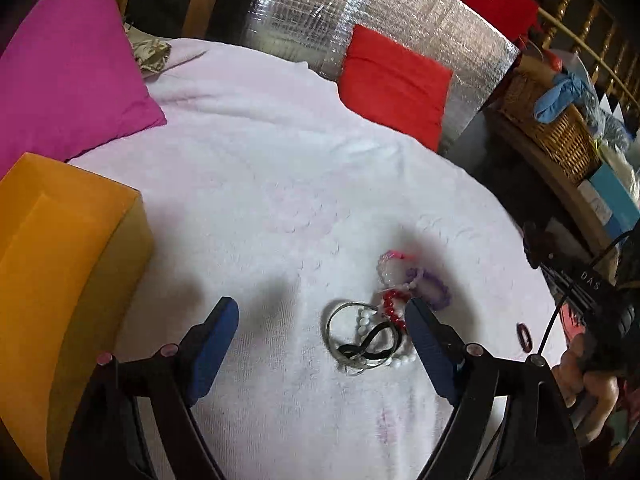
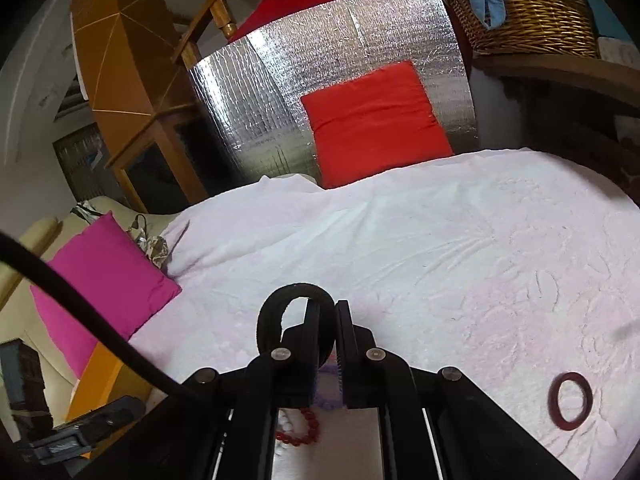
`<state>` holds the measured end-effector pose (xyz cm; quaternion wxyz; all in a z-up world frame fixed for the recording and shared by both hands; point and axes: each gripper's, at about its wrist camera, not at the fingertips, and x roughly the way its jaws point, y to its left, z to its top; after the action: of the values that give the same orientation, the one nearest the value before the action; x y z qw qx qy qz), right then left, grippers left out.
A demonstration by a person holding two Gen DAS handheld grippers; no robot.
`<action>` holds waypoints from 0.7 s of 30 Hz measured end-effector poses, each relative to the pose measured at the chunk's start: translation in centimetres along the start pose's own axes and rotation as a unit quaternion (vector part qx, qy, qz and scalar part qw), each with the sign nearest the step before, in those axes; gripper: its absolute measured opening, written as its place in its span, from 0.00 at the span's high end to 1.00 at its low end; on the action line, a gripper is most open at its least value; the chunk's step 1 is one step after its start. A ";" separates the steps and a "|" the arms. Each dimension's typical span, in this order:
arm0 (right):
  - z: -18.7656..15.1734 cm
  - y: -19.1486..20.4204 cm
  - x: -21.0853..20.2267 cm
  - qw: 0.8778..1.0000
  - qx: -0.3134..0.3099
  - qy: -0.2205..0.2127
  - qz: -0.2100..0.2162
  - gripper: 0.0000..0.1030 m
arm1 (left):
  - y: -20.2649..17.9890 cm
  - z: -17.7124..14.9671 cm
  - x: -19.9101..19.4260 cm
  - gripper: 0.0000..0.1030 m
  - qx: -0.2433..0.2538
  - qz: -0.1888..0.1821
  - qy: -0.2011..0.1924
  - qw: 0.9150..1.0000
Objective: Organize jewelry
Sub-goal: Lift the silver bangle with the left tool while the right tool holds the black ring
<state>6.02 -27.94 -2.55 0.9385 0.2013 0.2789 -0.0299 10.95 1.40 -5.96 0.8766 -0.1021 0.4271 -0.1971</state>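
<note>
On the white towel (image 1: 280, 184) lies a small heap of jewelry: silver bangles (image 1: 340, 320), a twisted black band (image 1: 370, 346), a white bead bracelet (image 1: 363, 320), a red bead bracelet (image 1: 389, 305), a purple one (image 1: 434, 284) and a pink-and-clear one (image 1: 390, 262). My left gripper (image 1: 322, 314) stands open just above the heap, which lies nearer its right finger (image 1: 422, 326); nothing is pinched. My right gripper (image 2: 325, 306) is shut on a black hair band (image 2: 280, 308), whose loop sticks up to the left of the fingertips. A dark red ring (image 2: 570, 400) lies alone on the towel.
An orange box (image 1: 60, 264) stands at the left, touching a magenta cushion (image 1: 68, 80). A red cushion (image 2: 376, 120) leans on a silver foil panel (image 2: 260, 92) at the back. A wicker basket (image 2: 532, 16) sits on a shelf at the right. A person's hand (image 1: 592, 380) is at the right edge.
</note>
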 end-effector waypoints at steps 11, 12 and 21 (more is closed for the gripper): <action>-1.0 -2.2 1.4 1.000 -0.007 0.022 -0.020 0.92 | -3.4 -1.0 4.1 0.17 0.072 0.031 0.039 0.996; -1.1 -2.5 1.5 0.999 -0.007 0.023 -0.022 0.92 | -4.0 -1.3 4.6 0.17 0.084 0.039 0.049 0.995; -1.2 -4.7 1.8 0.999 0.005 0.033 -0.032 0.92 | -6.8 -3.7 7.3 0.17 0.165 0.087 0.090 0.978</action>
<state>6.12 -31.68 -6.15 0.9264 0.1978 0.3157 -0.0546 10.36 -7.93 -11.05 0.8533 0.0992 0.4728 -0.1963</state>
